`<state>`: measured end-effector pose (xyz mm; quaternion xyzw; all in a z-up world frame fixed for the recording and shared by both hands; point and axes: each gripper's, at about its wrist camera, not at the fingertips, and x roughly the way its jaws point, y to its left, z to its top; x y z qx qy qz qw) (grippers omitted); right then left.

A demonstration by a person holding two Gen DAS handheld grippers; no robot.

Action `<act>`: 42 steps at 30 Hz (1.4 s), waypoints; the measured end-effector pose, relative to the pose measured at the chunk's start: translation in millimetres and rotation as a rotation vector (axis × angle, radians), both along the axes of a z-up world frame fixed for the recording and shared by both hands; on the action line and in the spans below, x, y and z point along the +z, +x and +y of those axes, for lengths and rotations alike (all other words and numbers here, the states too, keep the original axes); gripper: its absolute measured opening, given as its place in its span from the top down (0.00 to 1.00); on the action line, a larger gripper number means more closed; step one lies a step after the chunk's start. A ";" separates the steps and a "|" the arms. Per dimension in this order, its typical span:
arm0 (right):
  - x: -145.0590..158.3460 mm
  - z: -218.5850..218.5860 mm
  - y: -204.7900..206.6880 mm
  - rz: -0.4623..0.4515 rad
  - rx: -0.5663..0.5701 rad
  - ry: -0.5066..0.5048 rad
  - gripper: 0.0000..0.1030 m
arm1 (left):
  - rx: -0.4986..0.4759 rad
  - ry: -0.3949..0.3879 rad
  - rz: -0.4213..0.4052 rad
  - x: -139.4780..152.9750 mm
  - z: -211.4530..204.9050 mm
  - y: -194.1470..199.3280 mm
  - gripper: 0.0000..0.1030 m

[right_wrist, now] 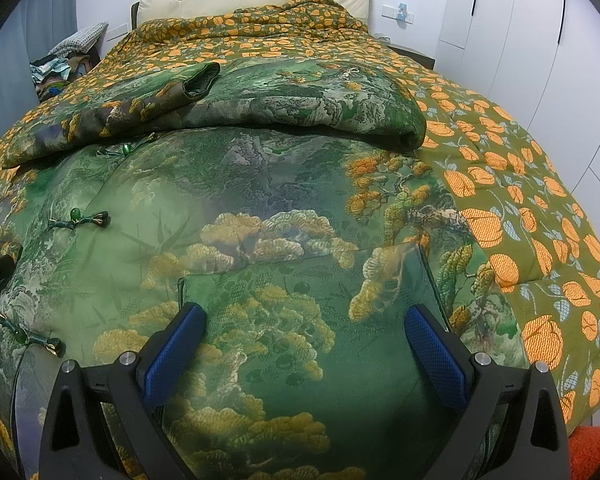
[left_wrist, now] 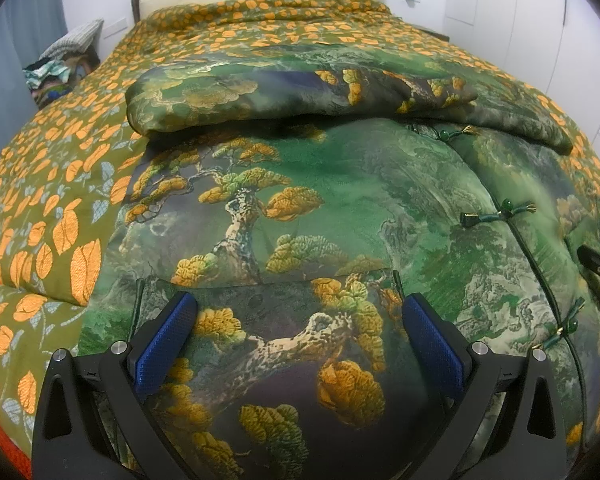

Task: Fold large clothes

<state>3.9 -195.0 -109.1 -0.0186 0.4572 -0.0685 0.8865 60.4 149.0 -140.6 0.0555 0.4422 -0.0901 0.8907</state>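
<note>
- while the green pine-print jacket [left_wrist: 340,200] lies spread front-up on the bed's orange-leaf quilt [left_wrist: 60,208], both sleeves are folded across its far end.
- left gripper [left_wrist: 300,320] fingers stand wide apart over the near left pocket, apparently gripping nothing.
- right gripper [right_wrist: 304,328] fingers are equally spread above the near right pocket, empty.

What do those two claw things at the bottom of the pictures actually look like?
Both match. The left gripper and right gripper each have two matte black angular arms with triangular cut-outs and round silver pins at the joints. Each finger carries a blue, finely textured pad. No cables, sleeves or markings show.
</note>
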 end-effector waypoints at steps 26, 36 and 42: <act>20.6 4.2 -6.3 -0.041 0.006 -0.055 0.03 | 0.011 0.001 -0.023 23.6 3.2 -2.0 0.01; 45.6 27.9 48.7 -0.047 0.125 0.017 0.02 | 0.069 -0.087 0.001 30.4 -1.8 83.6 0.00; -24.4 28.3 83.1 0.093 0.170 0.013 0.00 | 0.054 0.018 0.030 -34.9 -5.1 84.5 0.00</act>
